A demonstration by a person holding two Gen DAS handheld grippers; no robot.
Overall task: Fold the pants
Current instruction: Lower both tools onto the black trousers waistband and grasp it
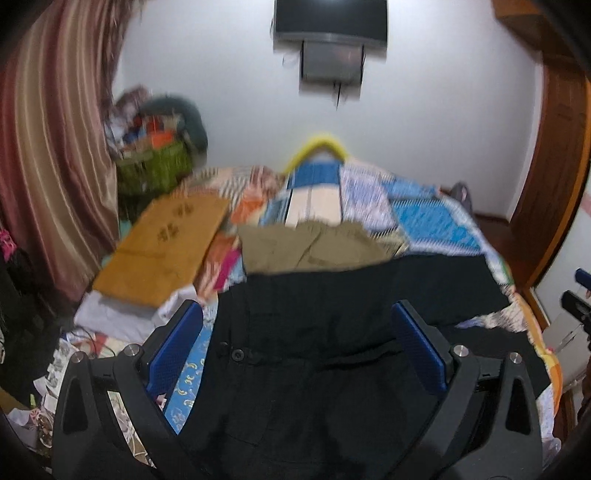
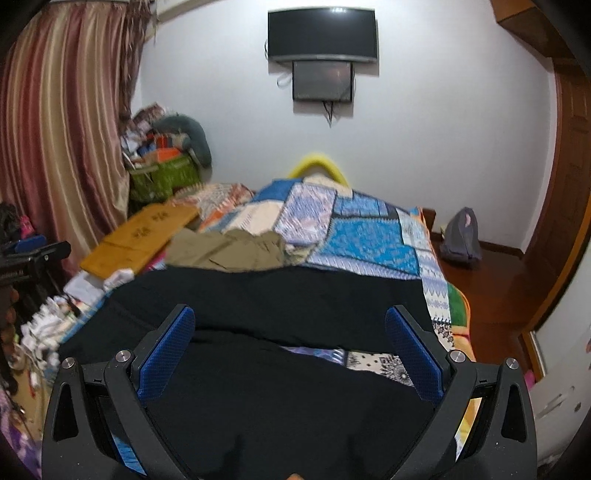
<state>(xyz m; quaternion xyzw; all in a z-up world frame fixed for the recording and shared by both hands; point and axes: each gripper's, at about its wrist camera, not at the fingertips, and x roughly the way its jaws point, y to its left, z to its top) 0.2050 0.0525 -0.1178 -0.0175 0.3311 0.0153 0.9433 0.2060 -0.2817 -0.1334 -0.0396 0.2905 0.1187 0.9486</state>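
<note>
Black pants (image 1: pixel 314 332) lie spread on the patchwork bedspread (image 1: pixel 424 218), waistband button near the left. My left gripper (image 1: pixel 295 314) is open, hovering over the waist area, its blue pads (image 1: pixel 177 343) wide apart. In the right wrist view the black pants (image 2: pixel 258 306) lie across the bed with a fold gap showing the bedspread (image 2: pixel 369 236). My right gripper (image 2: pixel 290 317) is open above them, empty. A folded khaki garment (image 1: pixel 310 247) lies just beyond the black pants; it also shows in the right wrist view (image 2: pixel 225 247).
A brown envelope-like board (image 1: pixel 166 243) lies on the bed's left. A green basket (image 1: pixel 155 170) of clutter stands by the striped curtain (image 1: pixel 48 155). A TV (image 2: pixel 321 33) hangs on the wall. A grey backpack (image 2: pixel 461 236) sits on the wooden floor at right.
</note>
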